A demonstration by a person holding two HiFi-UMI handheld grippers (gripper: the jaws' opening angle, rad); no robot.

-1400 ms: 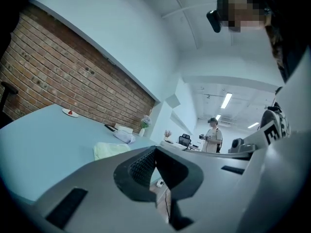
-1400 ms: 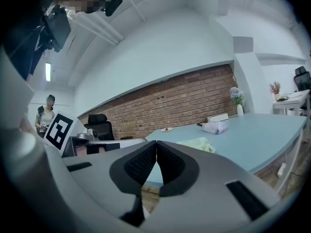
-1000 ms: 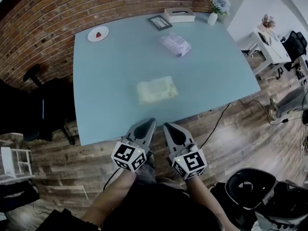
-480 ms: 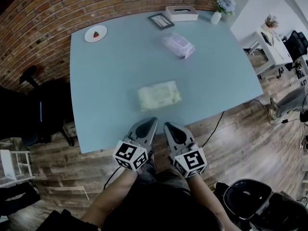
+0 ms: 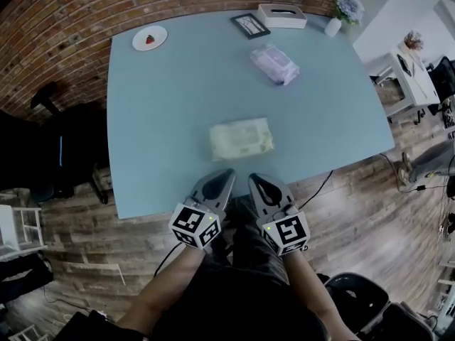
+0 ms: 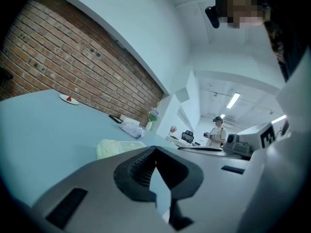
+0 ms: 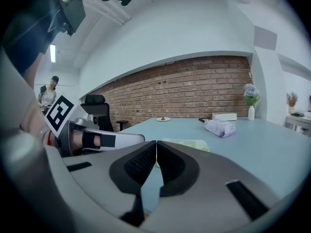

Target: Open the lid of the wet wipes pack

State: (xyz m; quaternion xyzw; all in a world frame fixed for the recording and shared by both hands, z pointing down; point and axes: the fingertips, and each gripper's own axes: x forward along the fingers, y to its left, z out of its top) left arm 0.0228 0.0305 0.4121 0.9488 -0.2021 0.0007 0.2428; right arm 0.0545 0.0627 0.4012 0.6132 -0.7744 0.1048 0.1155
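A pale green wet wipes pack [image 5: 242, 138] lies flat on the light blue table [image 5: 163, 105], near its front edge, with its lid down. My left gripper [image 5: 226, 172] and right gripper [image 5: 254, 177] hover side by side at that front edge, just short of the pack. Both are shut with nothing between their jaws. From the left gripper [image 6: 155, 149], the pack [image 6: 114, 147] lies ahead and slightly left. From the right gripper [image 7: 156, 142], the pack [image 7: 187, 143] sits just beyond the tips.
A second, purple wipes pack [image 5: 274, 64] lies farther back on the right. Along the far edge stand a plate with a strawberry [image 5: 150, 38], a picture frame [image 5: 249, 25], a tissue box [image 5: 282, 15] and a flower vase [image 5: 347, 9]. A black chair [image 5: 50, 148] stands at the left.
Both grippers have eased forward and slightly down toward the table's front edge, side by side and still shut. The pack has not moved on the table.
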